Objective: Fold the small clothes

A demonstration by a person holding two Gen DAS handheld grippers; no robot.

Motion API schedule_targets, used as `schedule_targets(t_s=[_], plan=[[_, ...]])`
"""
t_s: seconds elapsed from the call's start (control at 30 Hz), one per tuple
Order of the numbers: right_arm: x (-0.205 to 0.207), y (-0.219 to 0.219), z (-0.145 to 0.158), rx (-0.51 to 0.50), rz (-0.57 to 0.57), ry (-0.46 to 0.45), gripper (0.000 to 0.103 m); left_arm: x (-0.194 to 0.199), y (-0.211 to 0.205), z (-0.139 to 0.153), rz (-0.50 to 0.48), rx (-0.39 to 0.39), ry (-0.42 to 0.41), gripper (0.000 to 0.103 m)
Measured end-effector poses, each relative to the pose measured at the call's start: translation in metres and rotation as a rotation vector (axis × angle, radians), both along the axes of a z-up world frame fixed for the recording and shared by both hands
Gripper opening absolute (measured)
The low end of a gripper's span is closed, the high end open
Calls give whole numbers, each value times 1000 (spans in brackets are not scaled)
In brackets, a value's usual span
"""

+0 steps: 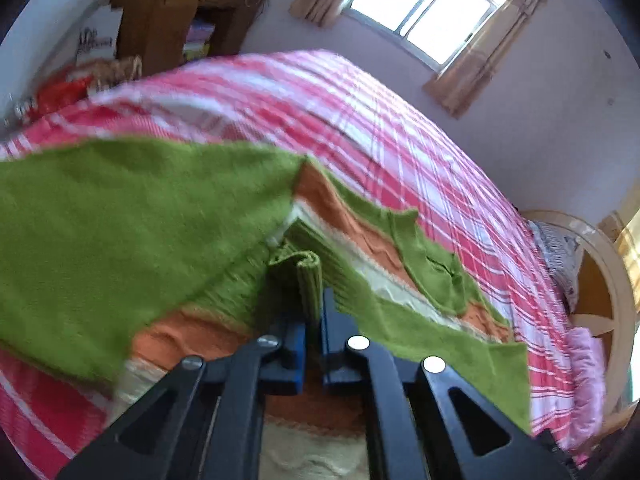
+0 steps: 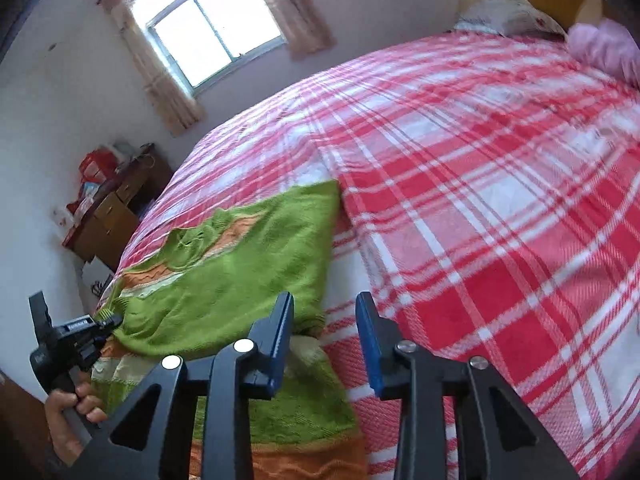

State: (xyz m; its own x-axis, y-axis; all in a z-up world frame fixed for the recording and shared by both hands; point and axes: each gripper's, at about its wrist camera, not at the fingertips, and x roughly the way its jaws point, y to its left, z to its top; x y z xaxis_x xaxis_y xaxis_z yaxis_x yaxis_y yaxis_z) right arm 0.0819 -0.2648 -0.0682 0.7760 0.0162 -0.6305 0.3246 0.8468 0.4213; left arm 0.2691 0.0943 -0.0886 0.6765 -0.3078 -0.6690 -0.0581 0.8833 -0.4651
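Right wrist: plaid bedspread [image 2: 480, 200], wooden desk [image 2: 112, 216].

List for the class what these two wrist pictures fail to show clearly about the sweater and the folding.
- Sweater, left wrist view: the raised flap is motion-blurred and hides the fabric beneath.
- Left tool: the bunched cuff hides the pads' contact.
- Right wrist view: the right tool covers the sweater's near hem; the bottom edge cuts it off.
- Bedspread: blurred.
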Motion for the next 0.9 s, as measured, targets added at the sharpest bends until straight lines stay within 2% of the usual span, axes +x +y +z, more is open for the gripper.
schedule_targets(t_s=[0.07,0.13,0.2,0.27,0.33,0.47,0.53,0.63,0.77,0.9], plan=[[6,6,5,-9,31,-16,34,-2,7,3,23,39,-27,5],[18,18,9,-39,69,-27,34,-3,11,-1,34,46,-20,5],[29,26,9,-69,98,-17,34,-3,10,-10,26,54,6,5],[39,31,6,-61,116,-3,34,-7,4,-11,16,110,-23,5],[52,36,2,-60,147,7,34,-7,2,-11,19,124,-23,6],[72,53,-9,-113,215,56,30,-6,6,-14,20,104,-21,8],[80,62,-24,-155,245,130,30,-5,6,-15,25,92,-18,10],[76,72,-29,-240,266,106,30,-6,10,-16,30,60,-25,10],[71,66,-30,-202,263,76,30,-9,17,-19,40,2,-35,10],[68,56,-32,-135,266,43,30,-12,18,-17,53,2,-29,10]])
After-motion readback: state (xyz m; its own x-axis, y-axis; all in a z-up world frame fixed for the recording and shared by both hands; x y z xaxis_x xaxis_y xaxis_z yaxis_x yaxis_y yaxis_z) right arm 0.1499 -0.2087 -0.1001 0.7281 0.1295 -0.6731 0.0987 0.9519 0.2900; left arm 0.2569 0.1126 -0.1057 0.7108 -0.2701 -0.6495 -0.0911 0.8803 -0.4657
